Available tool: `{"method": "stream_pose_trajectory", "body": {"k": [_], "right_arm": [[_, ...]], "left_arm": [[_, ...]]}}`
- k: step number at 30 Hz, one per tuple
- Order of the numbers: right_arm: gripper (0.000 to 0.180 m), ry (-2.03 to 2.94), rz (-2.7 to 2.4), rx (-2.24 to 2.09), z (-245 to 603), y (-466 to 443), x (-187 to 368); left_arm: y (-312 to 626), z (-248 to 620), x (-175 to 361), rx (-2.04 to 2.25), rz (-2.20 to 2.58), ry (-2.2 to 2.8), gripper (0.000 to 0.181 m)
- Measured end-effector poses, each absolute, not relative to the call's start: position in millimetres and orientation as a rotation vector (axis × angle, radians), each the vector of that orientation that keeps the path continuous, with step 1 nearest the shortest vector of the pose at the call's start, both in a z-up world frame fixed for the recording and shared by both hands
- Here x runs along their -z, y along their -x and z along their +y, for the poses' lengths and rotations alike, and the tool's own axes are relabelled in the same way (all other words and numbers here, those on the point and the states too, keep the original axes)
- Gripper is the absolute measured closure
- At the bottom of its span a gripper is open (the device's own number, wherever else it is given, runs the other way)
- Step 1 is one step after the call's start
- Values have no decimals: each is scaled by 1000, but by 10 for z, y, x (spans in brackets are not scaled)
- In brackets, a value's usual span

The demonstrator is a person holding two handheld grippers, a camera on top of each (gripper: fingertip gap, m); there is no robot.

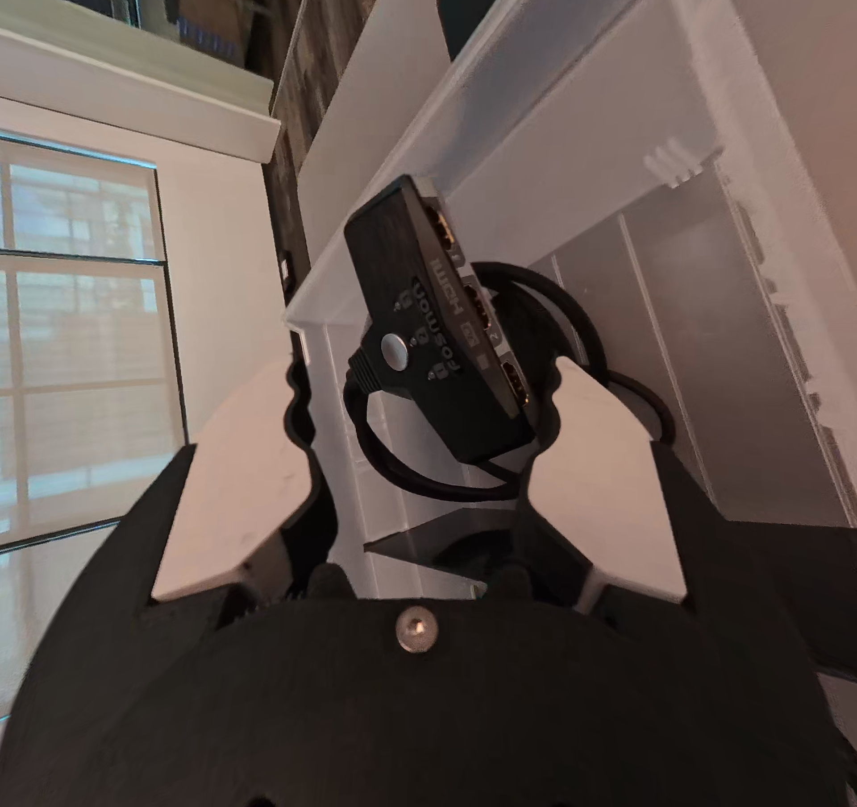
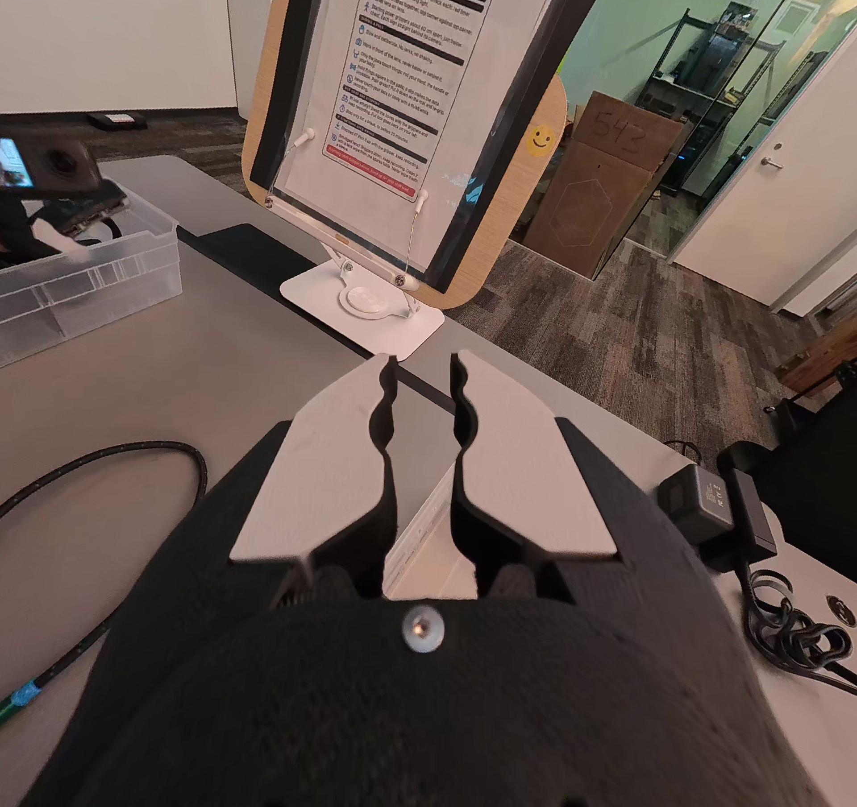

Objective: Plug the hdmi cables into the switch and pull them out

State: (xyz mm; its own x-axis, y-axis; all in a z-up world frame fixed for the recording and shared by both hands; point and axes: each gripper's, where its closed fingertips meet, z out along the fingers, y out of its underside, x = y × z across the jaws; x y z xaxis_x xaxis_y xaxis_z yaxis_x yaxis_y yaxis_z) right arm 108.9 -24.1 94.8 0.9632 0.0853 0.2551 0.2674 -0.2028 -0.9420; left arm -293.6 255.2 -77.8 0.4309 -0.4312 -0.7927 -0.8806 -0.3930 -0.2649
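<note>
HDMI switch (image 1: 431, 321) loose between spread left gripper (image 1: 426, 395) fingers, over clear bin (image 1: 579, 145). Right gripper (image 2: 422, 367) parted, empty; braided cable (image 2: 139, 453) at 9 o'clock. Risk: switch slips, ports unbraced.

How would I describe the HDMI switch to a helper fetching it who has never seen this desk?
Find the clear plastic divided bin at the grey table's left. In it, between the left gripper's open fingers, sits a flat black wedge-shaped box, the HDMI switch. It alone has one round silver button and three gold-lined ports along one edge.
</note>
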Motion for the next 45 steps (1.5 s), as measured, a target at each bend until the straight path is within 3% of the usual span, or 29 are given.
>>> {"method": "stream_pose_trajectory", "body": {"k": [4,8,15,25,32,39,42,45], "right_arm": [[158,1774,-261,178,-256,-1106,-960],[158,1762,-262,181,-279,-1104,-995],[158,1760,-265,184,-294,-1106,-1005],[158,1772,-278,205,-285,-1079,-977],[158,1799,-288,213,-237,-1072,-902],[158,1825,-325,245,-211,-1019,-841],[158,1834,-334,241,-192,-996,-814],[158,1851,-346,237,-168,-970,-766]], "left_arm": [[2894,2545,654,-781,1116,1905,132],[2970,2523,330,-783,1063,1807,159],[3430,2538,41,-500,812,1940,160],[3690,2719,95,-380,712,1919,157],[3558,2321,-774,-206,651,1700,159],[3256,1370,-1849,-205,641,1306,160],[2891,891,-2025,-41,741,1202,162],[2338,599,-1840,173,930,1211,162]]}}
